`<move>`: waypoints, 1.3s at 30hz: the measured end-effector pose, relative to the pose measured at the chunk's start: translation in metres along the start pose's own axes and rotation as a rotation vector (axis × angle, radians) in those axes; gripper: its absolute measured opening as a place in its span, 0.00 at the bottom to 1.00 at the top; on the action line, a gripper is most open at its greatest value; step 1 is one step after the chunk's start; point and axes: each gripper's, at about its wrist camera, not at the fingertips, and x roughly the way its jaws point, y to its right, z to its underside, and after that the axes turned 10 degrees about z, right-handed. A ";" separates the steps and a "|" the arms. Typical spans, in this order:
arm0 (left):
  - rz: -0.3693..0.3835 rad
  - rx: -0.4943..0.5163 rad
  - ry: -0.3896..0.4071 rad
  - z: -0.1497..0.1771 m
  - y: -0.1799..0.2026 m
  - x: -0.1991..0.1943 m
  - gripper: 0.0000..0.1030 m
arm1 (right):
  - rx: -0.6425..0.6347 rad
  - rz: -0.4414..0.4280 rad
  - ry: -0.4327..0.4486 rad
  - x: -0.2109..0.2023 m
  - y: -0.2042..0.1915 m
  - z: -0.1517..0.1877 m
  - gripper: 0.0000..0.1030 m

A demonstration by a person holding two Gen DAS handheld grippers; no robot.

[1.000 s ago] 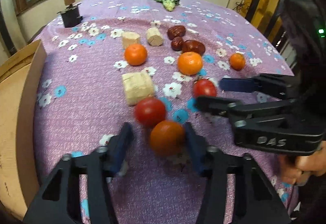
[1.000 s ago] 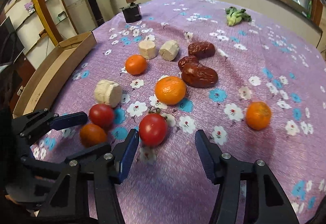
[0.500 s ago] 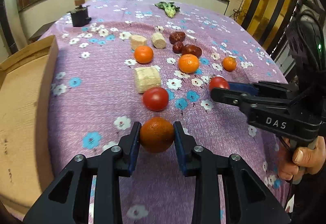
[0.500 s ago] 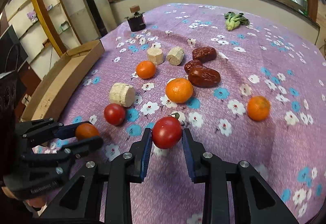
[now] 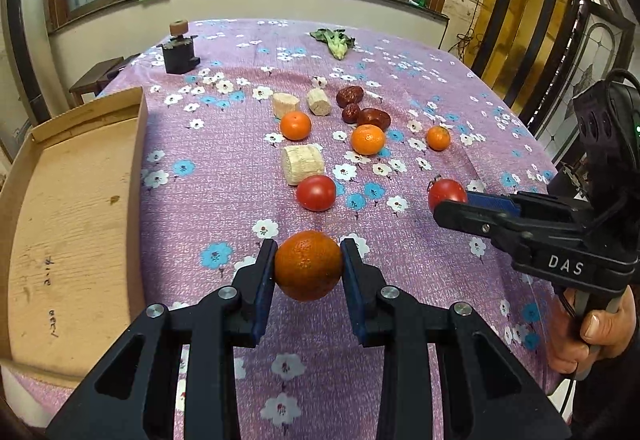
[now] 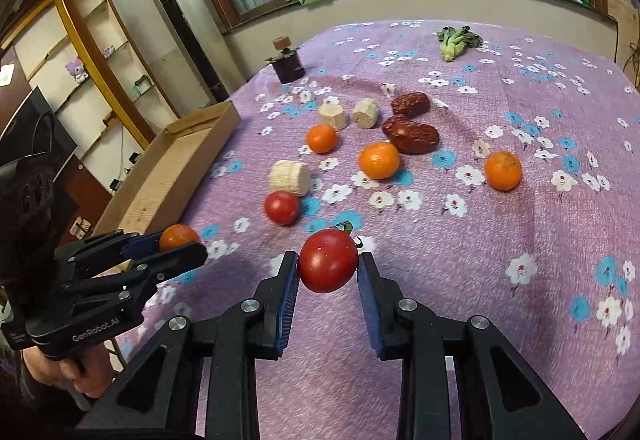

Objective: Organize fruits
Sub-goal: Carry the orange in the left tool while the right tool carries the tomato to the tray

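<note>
The left gripper (image 5: 308, 267) has its jaws closed about a dark orange (image 5: 308, 265), the blue pads pressed to either side of the fruit and only narrowly parted by its width; the right gripper (image 6: 328, 269) likewise has its jaws clamped on a red tomato (image 6: 328, 260), stalk end turned away from the camera. Both fruits appear lifted clear of the flowered worktop (image 5: 224, 167), though the fisheye makes the gap beneath hard to judge. What the coming move turns on, I would say, is the wooden tray (image 5: 76, 215): it lies to the left of the left jaws and a little nearer than their tips, so the left hand is much the closer to it, while from the right jaws it sits well off to the left, beyond the other gripper. Neither fruit has a long axis to speak of, so the turn of the wrist matters little. Ahead of both jaws, farther along the worktop, the rest wait: a second tomato (image 5: 315, 192) just ahead of the left jaws, a pale cut block (image 5: 302, 163) beyond it, three more oranges, two smaller pale blocks and a cluster of red dates (image 5: 362, 111).
</note>
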 end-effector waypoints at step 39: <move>-0.254 -0.283 0.146 0.035 -0.160 -0.097 0.28 | -0.391 -0.265 -0.030 0.034 -0.229 -0.016 0.29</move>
